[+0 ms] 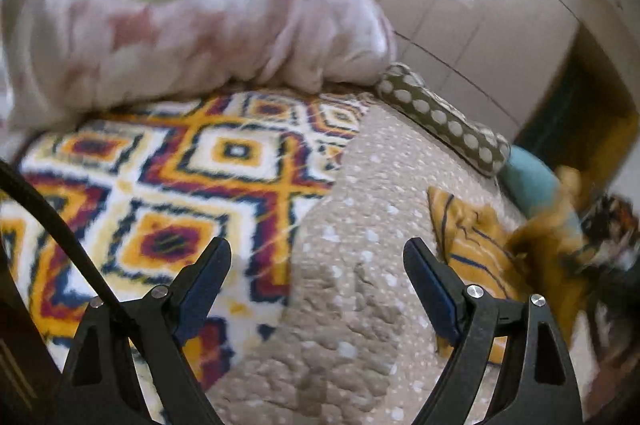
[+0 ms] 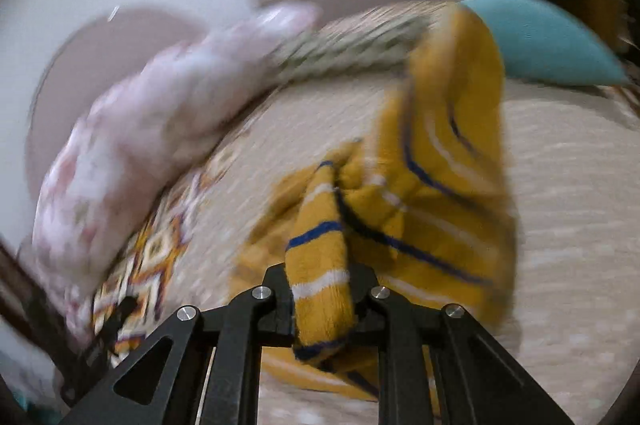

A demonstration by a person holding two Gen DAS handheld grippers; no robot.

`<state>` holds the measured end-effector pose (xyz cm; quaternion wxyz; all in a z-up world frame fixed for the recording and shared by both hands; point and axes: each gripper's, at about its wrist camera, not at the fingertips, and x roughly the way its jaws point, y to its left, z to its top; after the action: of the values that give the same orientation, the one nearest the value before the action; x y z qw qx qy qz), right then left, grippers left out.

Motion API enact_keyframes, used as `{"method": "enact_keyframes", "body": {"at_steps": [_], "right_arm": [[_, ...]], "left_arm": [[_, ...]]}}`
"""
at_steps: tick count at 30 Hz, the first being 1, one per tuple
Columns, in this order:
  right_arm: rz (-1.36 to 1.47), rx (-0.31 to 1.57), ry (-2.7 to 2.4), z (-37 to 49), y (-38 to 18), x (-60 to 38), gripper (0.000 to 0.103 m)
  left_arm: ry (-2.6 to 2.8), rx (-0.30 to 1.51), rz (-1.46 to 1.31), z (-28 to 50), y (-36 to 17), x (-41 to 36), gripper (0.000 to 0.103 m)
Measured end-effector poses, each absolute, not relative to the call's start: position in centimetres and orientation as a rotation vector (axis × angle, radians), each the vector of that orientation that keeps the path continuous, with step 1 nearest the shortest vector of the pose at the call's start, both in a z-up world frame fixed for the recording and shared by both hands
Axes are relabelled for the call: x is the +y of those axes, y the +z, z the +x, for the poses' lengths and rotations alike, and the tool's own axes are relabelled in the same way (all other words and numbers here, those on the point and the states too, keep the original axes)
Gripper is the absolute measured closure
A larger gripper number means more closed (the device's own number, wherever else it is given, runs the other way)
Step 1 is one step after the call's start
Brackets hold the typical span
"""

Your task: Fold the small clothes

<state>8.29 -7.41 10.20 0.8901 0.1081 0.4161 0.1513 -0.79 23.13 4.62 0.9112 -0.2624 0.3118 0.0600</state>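
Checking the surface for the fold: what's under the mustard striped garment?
Beige dotted bedspread lies under the mustard striped garment, which the right claw pinches by a fold and lifts partly. Whatever sits beneath the bunched cloth itself is covered.

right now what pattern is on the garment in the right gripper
Mustard yellow garment with blue and white stripes; clearest in the right wrist view.
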Motion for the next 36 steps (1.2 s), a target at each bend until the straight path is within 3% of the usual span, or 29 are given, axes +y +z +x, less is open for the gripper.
{"method": "enact_keyframes", "body": {"at_steps": [6,17,21,25,28,32,36], "right_arm": [[0.113,0.989,0.366,9.8,3.6,-1.4,0.085],[0.086,0.941,0.478,9.1,8.2,0.1,0.087],[0.008,0.976,0.497,9.3,6.7,2.9,0.087],[0.067,1.066,0.498,10.4,3.0,2.8,0.077],[0.166,1.066,0.593,9.6,4.3,1.3,0.057],[0.244,0.986,0.638,7.5,8.0,-2.9,0.047],[0.235,0.923,0.487,7.0,9.3,-7.9,0.047]], "left_arm": [[0.132,0.653,-0.613,-0.5,3.6,24.9,0.016],[0.138,0.678,-0.633,-0.1,3.0,24.9,0.016],[0.144,0.686,-0.624,0.0,2.8,24.8,0.016],[0.133,0.689,-0.617,0.0,2.9,24.6,0.016],[0.116,0.687,-0.609,0.0,3.1,24.2,0.016],[0.075,0.684,-0.552,0.1,3.6,22.5,0.016],[-0.016,0.696,-0.439,0.9,4.6,19.0,0.016]]}}
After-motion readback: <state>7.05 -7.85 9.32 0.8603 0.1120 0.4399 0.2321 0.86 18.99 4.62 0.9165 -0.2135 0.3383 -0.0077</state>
